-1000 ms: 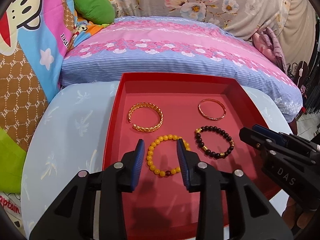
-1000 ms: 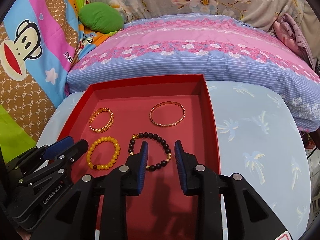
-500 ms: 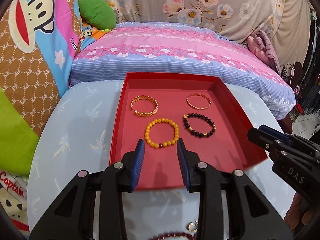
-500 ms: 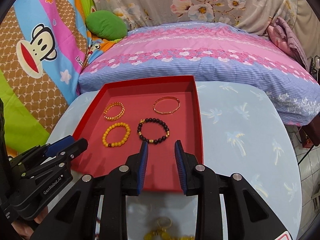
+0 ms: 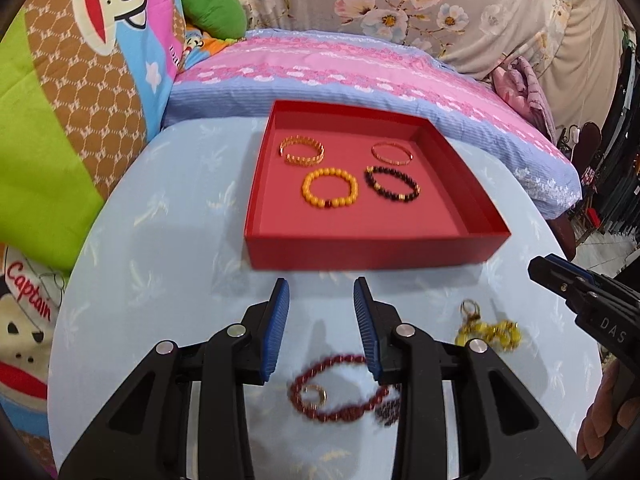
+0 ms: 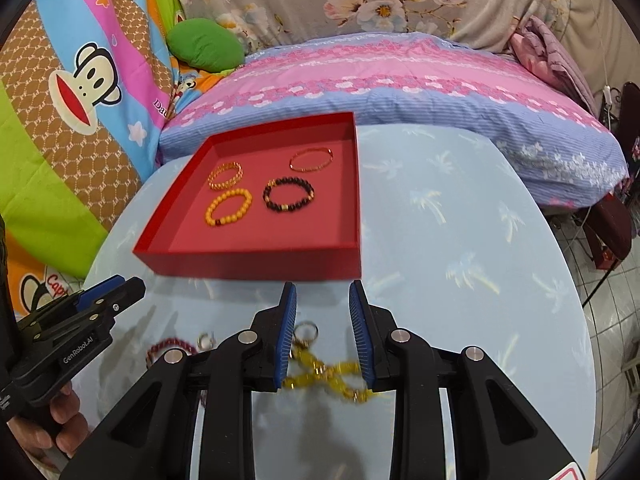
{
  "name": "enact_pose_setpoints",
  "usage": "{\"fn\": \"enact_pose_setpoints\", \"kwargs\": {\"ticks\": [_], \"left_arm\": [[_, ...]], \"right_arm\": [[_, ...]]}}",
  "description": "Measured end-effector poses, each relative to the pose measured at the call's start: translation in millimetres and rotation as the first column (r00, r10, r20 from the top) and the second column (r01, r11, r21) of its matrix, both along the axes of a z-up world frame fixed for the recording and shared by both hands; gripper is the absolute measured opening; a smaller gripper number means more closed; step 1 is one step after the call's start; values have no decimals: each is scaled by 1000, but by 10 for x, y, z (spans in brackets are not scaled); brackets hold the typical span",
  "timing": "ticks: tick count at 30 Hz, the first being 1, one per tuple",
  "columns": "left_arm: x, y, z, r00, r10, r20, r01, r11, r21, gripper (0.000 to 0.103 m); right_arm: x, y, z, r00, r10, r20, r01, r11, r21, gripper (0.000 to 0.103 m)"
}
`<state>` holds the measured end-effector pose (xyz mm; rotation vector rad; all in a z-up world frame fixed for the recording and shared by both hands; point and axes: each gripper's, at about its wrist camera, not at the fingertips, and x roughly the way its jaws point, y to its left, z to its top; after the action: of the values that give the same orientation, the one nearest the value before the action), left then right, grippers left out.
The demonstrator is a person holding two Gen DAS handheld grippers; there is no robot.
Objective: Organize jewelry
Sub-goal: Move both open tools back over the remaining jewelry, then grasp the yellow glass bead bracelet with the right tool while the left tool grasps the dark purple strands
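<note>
Dark red bead strand (image 5: 340,392) and yellow bead strand (image 6: 324,372), both blurred, lie on worktop (image 6: 460,264) near-side of red tray (image 5: 372,256), beneath parted, empty jaws.

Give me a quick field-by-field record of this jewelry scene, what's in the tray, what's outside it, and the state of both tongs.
tray: shallow red tray on the light blue table
in tray: gold chain bangle, thin gold bangle, yellow bead bracelet, dark bead bracelet
outside tray: dark red bead strand, yellow bead strand
left tongs: open, empty
right tongs: open, empty
</note>
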<state>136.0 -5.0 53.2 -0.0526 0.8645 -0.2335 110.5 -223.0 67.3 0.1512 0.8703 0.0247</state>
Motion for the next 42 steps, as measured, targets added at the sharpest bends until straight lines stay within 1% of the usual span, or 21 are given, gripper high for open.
{"fn": "enact_pose_setpoints", "kwargs": {"ticks": [4, 8, 12, 14, 21, 28, 33, 35, 36, 42], "left_arm": [[-169, 33, -94, 1000, 1, -21, 0, 1000, 4, 32], [-319, 108, -170, 999, 11, -43, -11, 1000, -9, 32], [-397, 160, -237, 998, 21, -63, -22, 1000, -10, 32], [-413, 183, -273, 997, 25, -72, -26, 1000, -10, 32], [-443, 182, -336, 996, 26, -89, -28, 999, -20, 32], [-445, 164, -363, 995, 20, -96, -23, 999, -22, 33], [-430, 158, -396, 994, 21, -110, -24, 999, -26, 33], [-435, 151, -409, 993, 20, -113, -23, 999, -27, 33], [-442, 143, -413, 993, 18, -114, -21, 999, -28, 33], [-505, 70, -379, 994, -10, -111, 5, 999, -43, 33]], "right_arm": [[-175, -24, -134, 1000, -6, -30, 6, 1000, -9, 28], [-314, -62, -285, 998, -14, -66, 14, 1000, -5, 28], [-385, -77, -414, 995, -24, -98, 24, 1000, -4, 28], [-409, -86, -441, 995, -26, -99, 26, 1000, -4, 28], [-331, -23, -461, 996, -4, -92, 3, 1000, -10, 28], [-218, 42, -600, 992, 26, -120, -28, 999, -17, 28], [-207, 46, -646, 992, 30, -125, -34, 999, -27, 20], [-214, 47, -651, 991, 30, -129, -34, 999, -28, 11], [-226, 46, -652, 991, 33, -131, -36, 999, -23, 9], [-359, 37, -628, 989, 44, -138, -41, 999, 21, 9]]}}
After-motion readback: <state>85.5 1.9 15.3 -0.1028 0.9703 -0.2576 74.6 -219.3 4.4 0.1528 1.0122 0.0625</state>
